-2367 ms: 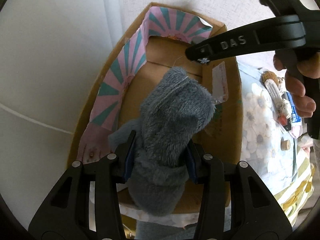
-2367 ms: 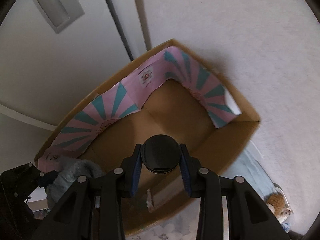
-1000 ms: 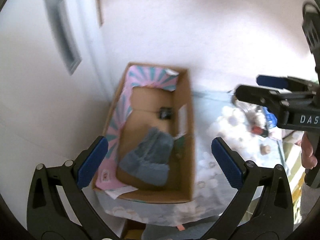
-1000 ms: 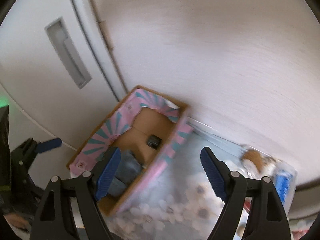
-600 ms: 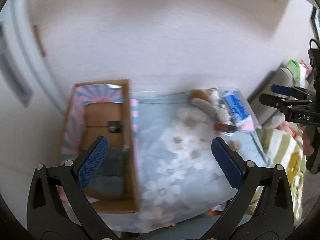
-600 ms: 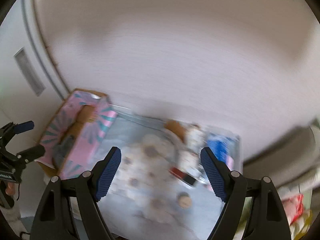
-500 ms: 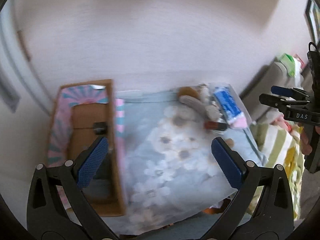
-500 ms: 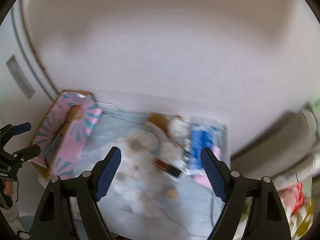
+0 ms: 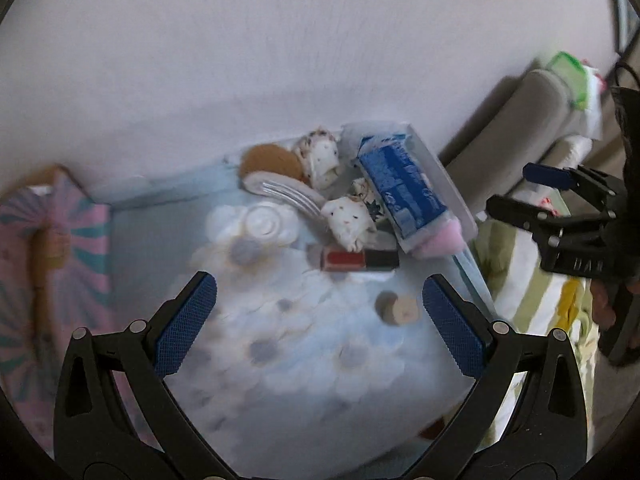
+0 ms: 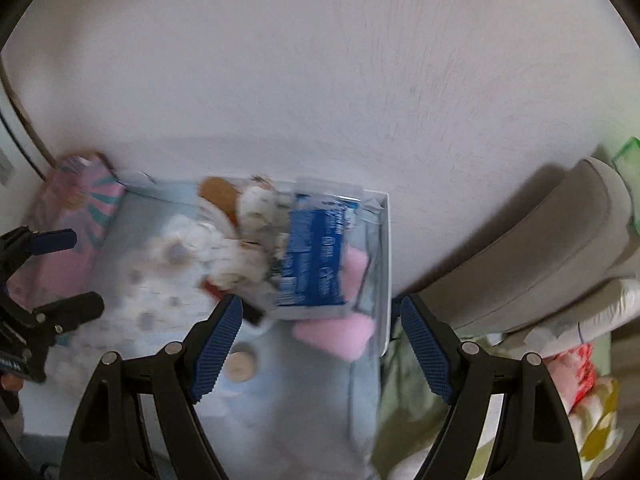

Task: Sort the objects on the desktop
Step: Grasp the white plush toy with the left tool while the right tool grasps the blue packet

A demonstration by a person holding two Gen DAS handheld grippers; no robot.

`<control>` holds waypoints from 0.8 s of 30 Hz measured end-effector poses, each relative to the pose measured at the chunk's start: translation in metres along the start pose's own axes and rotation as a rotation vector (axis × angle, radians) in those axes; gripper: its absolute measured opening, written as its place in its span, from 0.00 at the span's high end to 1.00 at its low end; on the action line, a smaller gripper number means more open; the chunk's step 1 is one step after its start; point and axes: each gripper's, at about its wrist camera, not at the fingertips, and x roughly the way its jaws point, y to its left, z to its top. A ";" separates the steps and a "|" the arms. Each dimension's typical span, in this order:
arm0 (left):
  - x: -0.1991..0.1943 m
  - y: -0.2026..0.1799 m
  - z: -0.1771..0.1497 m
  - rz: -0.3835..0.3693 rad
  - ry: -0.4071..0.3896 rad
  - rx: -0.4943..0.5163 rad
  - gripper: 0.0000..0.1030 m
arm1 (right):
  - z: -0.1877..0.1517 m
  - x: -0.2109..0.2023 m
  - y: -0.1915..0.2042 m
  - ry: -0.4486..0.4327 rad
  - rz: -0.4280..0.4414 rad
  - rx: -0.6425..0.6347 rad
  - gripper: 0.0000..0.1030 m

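Observation:
On the flowered blue cloth of the table lies a pile: a blue packet on a pink pouch, white speckled soft toys, a brown round thing, a red-and-black tube and a small cork-like disc. My left gripper hangs open and empty above the cloth, short of the pile. My right gripper is open and empty over the pink pouch and the table's right edge. The cardboard box with pink-teal lining sits at the left.
A white wall runs behind the table. A grey sofa arm and striped bedding lie to the right. The person's fingers hold the right gripper's handle in the left wrist view.
Both grippers let go of the grey plush and the black round thing in the box, opened, and swung right from the box to the pile on the cloth, sinking a little.

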 end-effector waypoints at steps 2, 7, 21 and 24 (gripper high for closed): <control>0.030 0.000 0.005 -0.002 0.015 -0.047 0.08 | 0.005 0.027 -0.002 0.014 0.005 -0.014 0.24; 0.076 0.005 0.011 -0.020 0.047 -0.145 0.14 | 0.002 0.081 0.006 0.035 0.002 -0.082 0.24; 0.123 0.005 0.012 -0.128 0.113 -0.275 0.47 | -0.020 0.110 0.035 -0.056 -0.040 -0.251 0.24; 0.127 0.003 0.011 -0.180 0.121 -0.295 0.66 | -0.025 0.110 0.039 -0.074 -0.073 -0.271 0.35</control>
